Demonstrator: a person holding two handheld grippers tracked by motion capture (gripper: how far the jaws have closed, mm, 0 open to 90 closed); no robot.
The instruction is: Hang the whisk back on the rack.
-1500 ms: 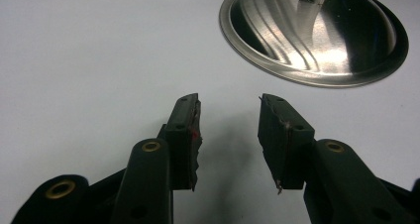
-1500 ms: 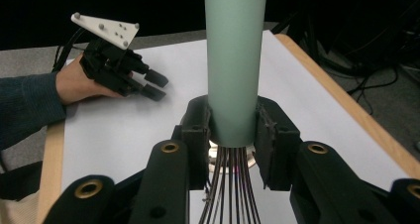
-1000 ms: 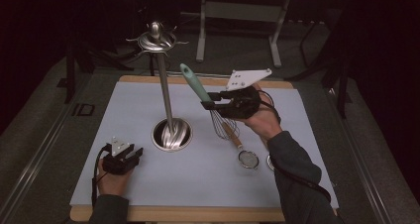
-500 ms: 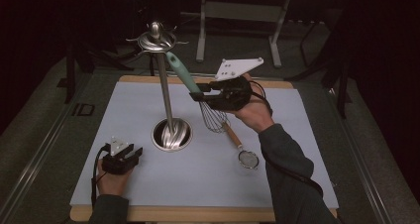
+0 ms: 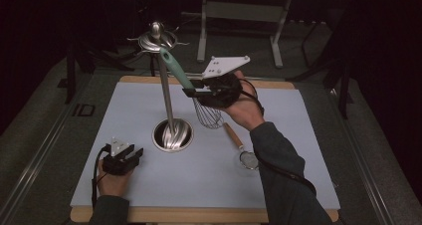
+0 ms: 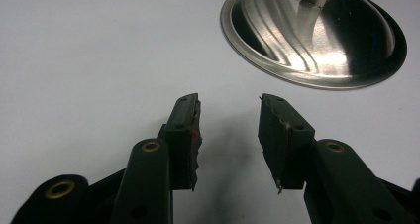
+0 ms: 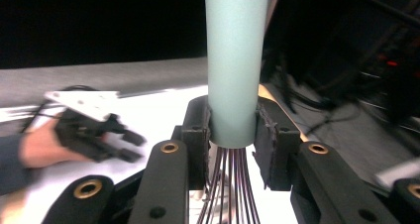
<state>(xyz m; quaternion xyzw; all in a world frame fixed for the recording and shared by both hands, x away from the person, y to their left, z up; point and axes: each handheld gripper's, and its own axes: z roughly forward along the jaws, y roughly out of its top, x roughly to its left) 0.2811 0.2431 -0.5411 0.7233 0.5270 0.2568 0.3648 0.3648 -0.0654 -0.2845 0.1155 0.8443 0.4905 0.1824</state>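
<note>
- Left gripper (image 5: 130,156): black, two-jaw, with a grey plate on top, resting low on the mat at about 7 o'clock of the stand's base. The hand comes in from the bottom edge, jaws pointing toward 2 o'clock. In the left gripper view (image 6: 229,135) the jaws stand apart over bare mat, released, with nothing between them.
- Mat (image 5: 298,135): pale blue-grey, smooth, matte, rectangular, covering a wooden board whose edge shows along the front.
- Stand (image 5: 166,98): polished metal; a round, ribbed, dished base (image 6: 317,45) carries a slim upright pole topped by a disc with thin curved hooks and a knob. It sits left of centre on the mat.
- Whisk (image 5: 196,93): smooth matte teal handle, round in section, with a bulb of thin steel wires. It is lifted off the mat and tilted, handle tip toward 11 o'clock, close to the stand's top, wires hanging toward 5 o'clock.
- Right gripper (image 5: 191,88): black, grey three-cornered plate on top, held high at 2 o'clock of the base. The forearm in a dark sleeve rises from the lower right, jaws pointing left. In the right gripper view (image 7: 232,130) both pads are clenched on the handle's lower end, just above the wires.
- Strainer (image 5: 242,148): small round mesh head on a wooden handle, lying flat at 4 o'clock of the base.
</note>
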